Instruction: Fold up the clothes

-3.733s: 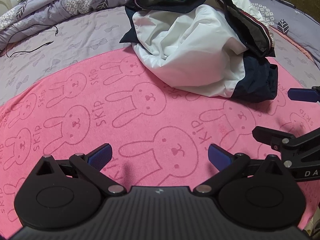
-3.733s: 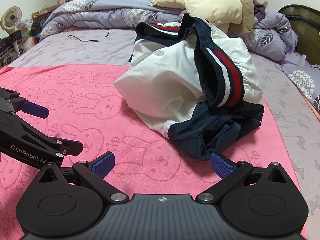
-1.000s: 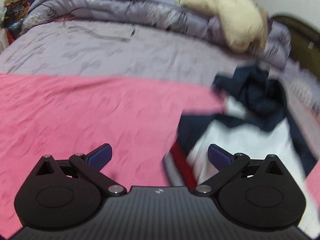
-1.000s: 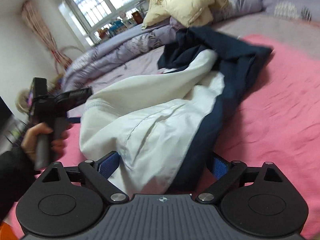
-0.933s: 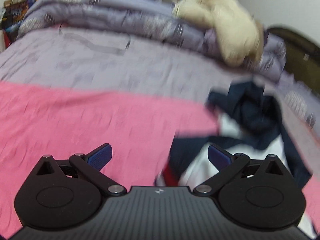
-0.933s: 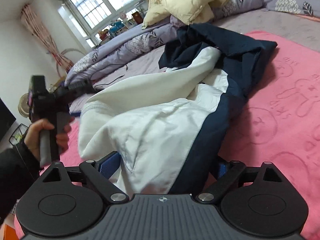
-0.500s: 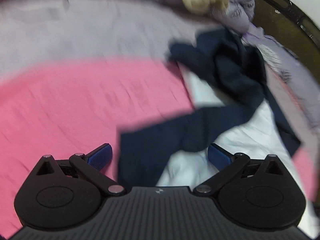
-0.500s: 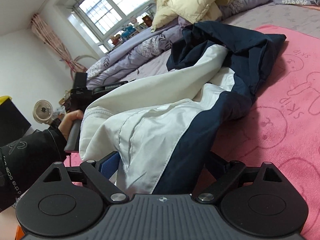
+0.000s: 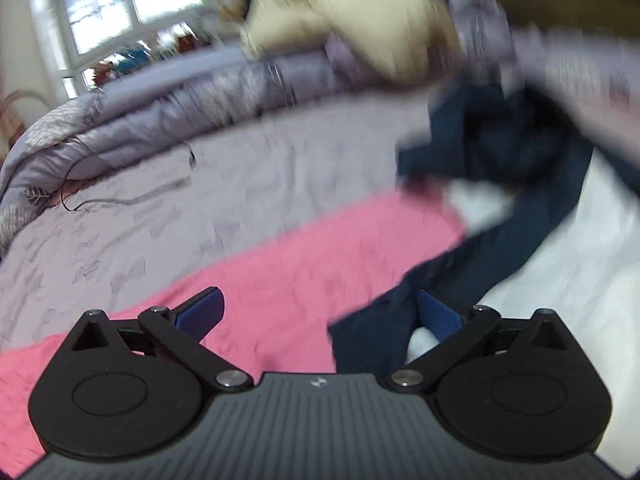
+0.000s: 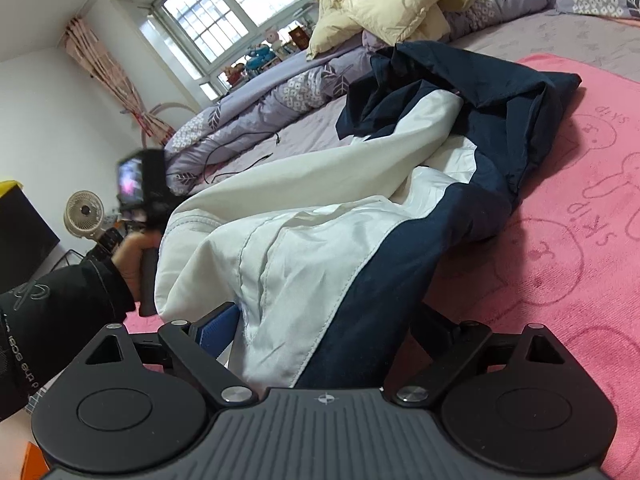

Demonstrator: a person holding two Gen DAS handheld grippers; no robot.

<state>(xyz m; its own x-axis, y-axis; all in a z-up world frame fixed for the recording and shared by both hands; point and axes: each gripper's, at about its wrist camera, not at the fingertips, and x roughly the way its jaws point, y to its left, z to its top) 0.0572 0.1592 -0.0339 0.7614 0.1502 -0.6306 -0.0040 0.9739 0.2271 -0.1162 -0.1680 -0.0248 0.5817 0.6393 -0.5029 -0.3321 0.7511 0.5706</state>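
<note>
1. Looking along the left gripper point(image 9: 320, 312), its fingers stand spread and empty; the navy-and-white jacket point(image 9: 500, 248) lies rumpled on the pink towel point(image 9: 288, 272), its navy edge beside the right pad
2. Seen from the right gripper point(image 10: 324, 332), fabric fills the jaws; whether they pinch it I cannot tell. Cloth looks thin, limp, slippery, so hem corners seem the best hold

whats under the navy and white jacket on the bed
The jacket lies on the pink bunny towel, which shows past its hem on the lavender bedsheet. Whatever is directly beneath the bunched fabric is covered. The right gripper has fabric between its fingers.
</note>
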